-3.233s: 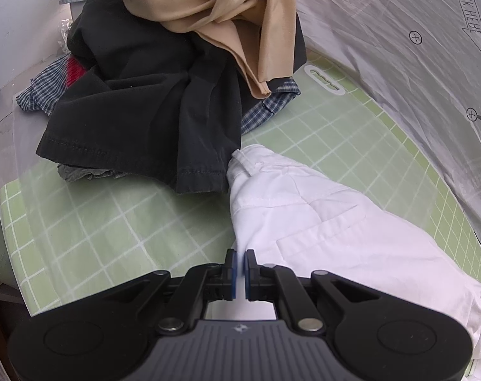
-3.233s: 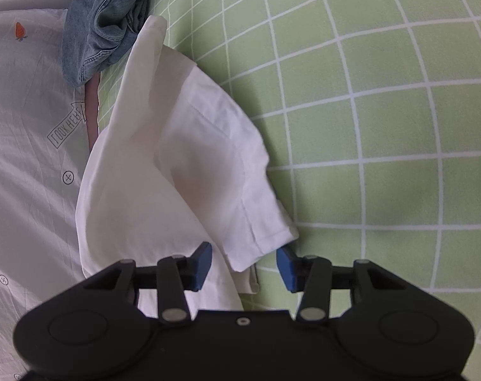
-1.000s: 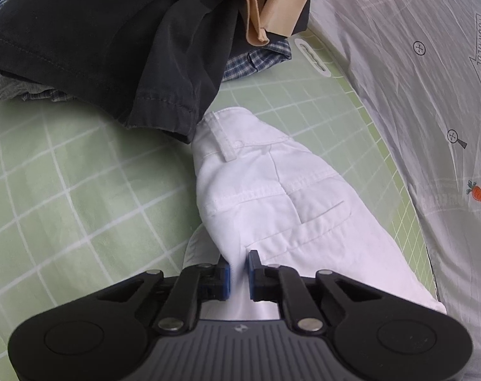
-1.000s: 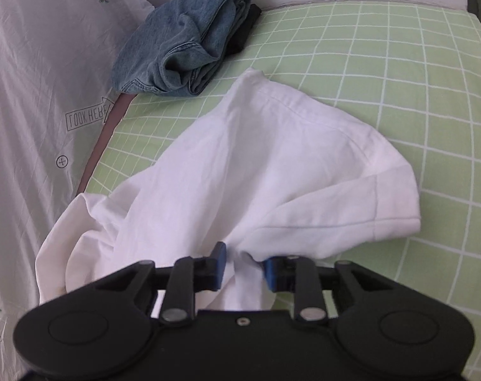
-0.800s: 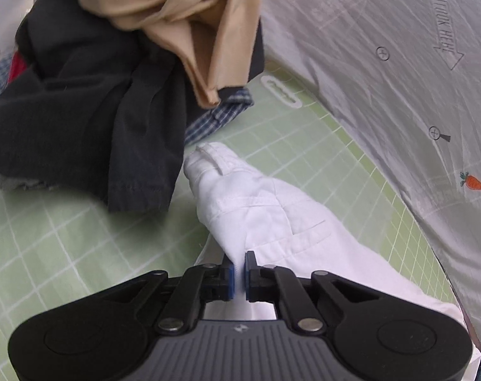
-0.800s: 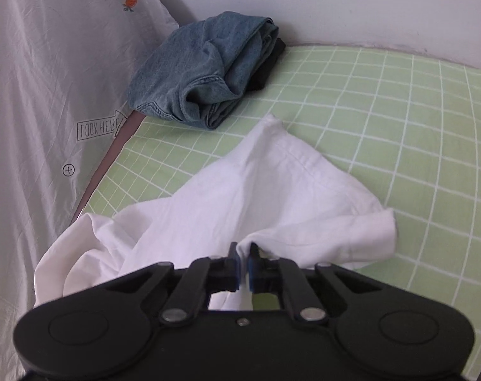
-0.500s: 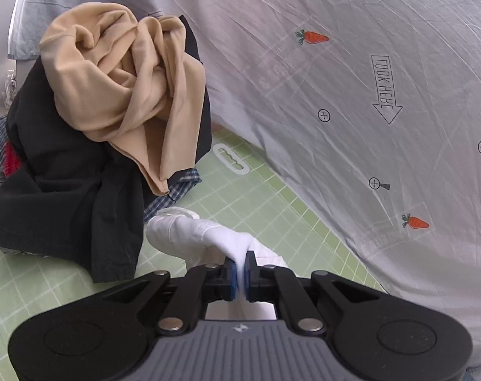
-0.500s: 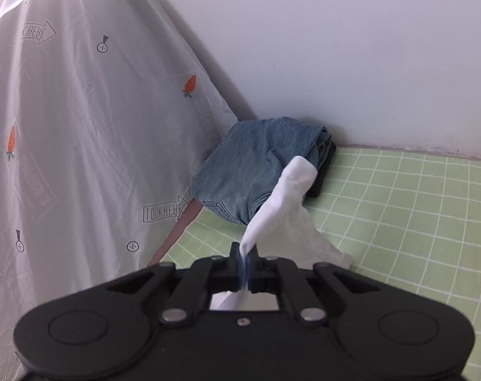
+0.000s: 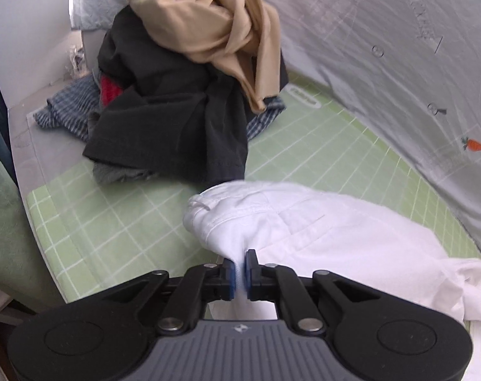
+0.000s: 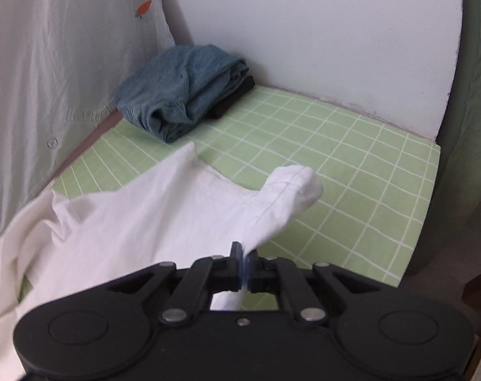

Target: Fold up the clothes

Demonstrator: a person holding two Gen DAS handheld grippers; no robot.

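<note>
Progress looks partial: white trousers [image 9: 319, 235] sprawl unfolded on the green mat [image 9: 113, 209], pinched by left tool [image 9: 239, 268] and right tool [image 10: 243, 268]. Jeans [image 10: 180, 95] lie folded at 11 o'clock; a jumbled pile [image 9: 189, 73] waits at 12.

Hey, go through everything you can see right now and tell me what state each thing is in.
left gripper: shut on white trousers
right gripper: shut on white trousers
white trousers: unfolded, partly lifted
denim garment: folded
clothes pile: heaped, unfolded
green mat: flat
</note>
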